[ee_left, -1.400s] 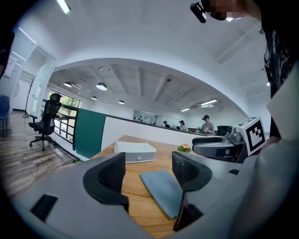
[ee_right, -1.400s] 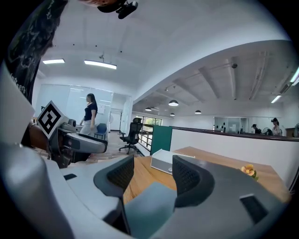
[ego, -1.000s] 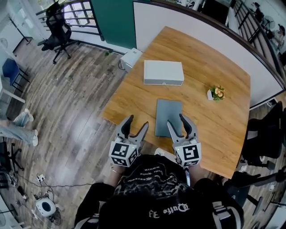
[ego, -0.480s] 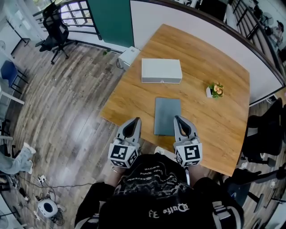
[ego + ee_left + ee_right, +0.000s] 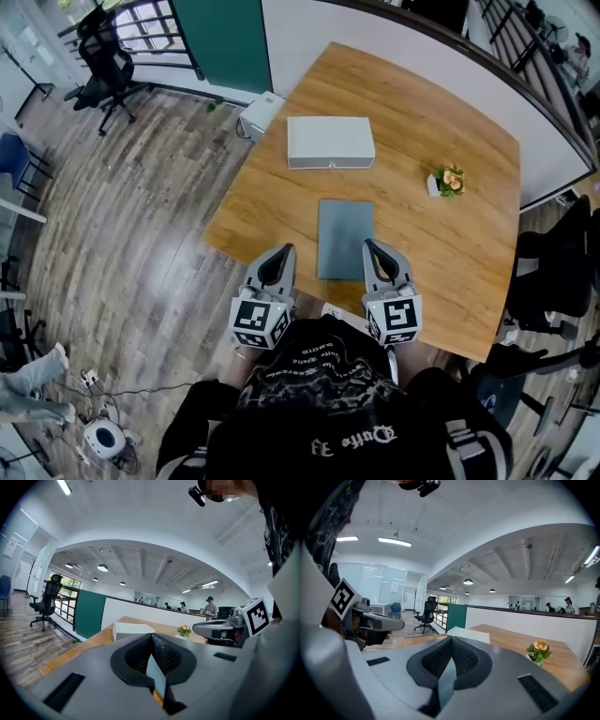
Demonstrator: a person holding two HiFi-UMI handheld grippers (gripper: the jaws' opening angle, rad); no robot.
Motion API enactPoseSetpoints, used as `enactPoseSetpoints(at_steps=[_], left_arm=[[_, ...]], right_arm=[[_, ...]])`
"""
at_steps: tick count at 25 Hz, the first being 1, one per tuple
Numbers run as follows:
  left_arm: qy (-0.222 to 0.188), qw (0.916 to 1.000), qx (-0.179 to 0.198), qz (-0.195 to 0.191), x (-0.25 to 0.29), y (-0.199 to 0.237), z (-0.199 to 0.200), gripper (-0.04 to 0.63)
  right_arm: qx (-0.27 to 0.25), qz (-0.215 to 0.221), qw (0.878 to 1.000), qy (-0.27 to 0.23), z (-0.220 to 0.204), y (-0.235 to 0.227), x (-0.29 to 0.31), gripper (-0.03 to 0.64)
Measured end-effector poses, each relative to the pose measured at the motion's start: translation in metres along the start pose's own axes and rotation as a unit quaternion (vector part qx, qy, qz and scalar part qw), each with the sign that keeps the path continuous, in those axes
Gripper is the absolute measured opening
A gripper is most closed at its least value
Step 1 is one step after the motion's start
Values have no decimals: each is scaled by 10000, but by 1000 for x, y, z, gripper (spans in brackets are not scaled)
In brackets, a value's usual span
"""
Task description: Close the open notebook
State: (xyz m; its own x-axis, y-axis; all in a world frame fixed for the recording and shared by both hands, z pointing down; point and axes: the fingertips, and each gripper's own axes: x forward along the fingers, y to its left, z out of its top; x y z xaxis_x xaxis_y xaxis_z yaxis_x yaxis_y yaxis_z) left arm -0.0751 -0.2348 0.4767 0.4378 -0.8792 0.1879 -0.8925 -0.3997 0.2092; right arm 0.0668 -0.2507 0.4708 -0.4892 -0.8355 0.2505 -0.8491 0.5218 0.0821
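A grey-blue notebook (image 5: 345,239) lies flat with its cover down on the wooden table (image 5: 441,253), near the front edge. My left gripper (image 5: 284,251) hovers at the table's near edge, left of the notebook, jaws shut with nothing between them. My right gripper (image 5: 370,246) is just right of the notebook's near end, also shut and empty. In the left gripper view the pads (image 5: 151,641) meet in front of the table; in the right gripper view the pads (image 5: 451,644) meet too. Neither gripper touches the notebook.
A white box (image 5: 330,142) sits on the table beyond the notebook. A small potted flower (image 5: 447,180) stands at the right. Black office chairs stand at the far left (image 5: 98,66) and to the right of the table (image 5: 553,281). A white wall (image 5: 525,112) borders the table's far side.
Both grippers' jaws have gone from wide open to shut, with nothing caught. The hands stayed in place beside the notebook. A person's legs at the left have moved down the picture.
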Motion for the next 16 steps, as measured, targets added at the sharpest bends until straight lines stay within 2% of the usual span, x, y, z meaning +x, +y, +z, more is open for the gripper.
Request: enactPoseSetpoints(at_steps=[16], left_arm=[[57,10000,20,-62,11,-3,-4,21]], right_arm=[[-33,100,9999,116,-8,-4,1,5]])
